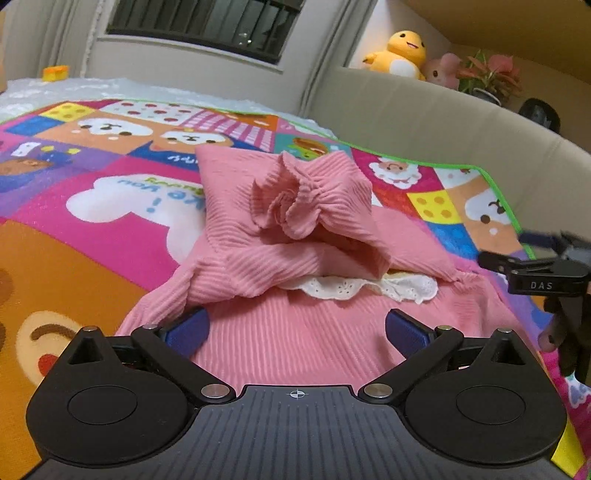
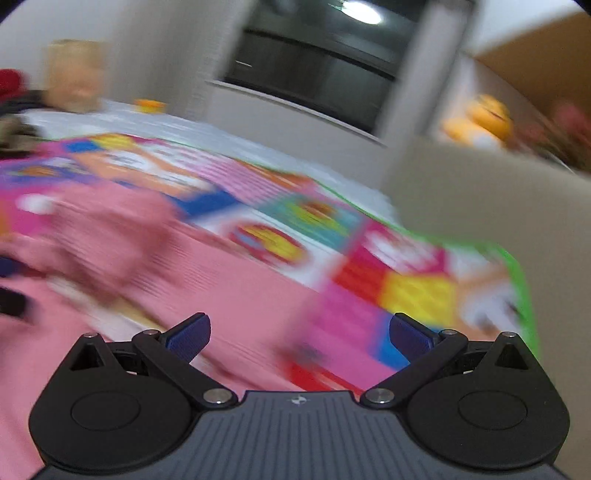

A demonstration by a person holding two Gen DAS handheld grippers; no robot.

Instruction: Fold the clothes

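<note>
A pink ribbed garment (image 1: 280, 229) with a white lace collar (image 1: 354, 288) lies on the colourful play mat (image 1: 92, 192), its sleeves bunched in a heap on top of the body. My left gripper (image 1: 295, 332) hovers low over the garment's near part, jaws wide open with only flat cloth under them. The right gripper (image 1: 532, 273) shows at the right edge of the left wrist view, above the garment's right side. In the blurred right wrist view my right gripper (image 2: 299, 336) is open and empty, above the pink garment (image 2: 207, 280) and the mat (image 2: 417, 295).
A beige padded wall (image 1: 424, 118) curves round the mat's far right side, with a yellow duck plush (image 1: 402, 51), a pink plush and a potted plant on its ledge. A dark window (image 1: 207, 26) and pale curtains stand behind. Bubble wrap lies past the mat's far edge.
</note>
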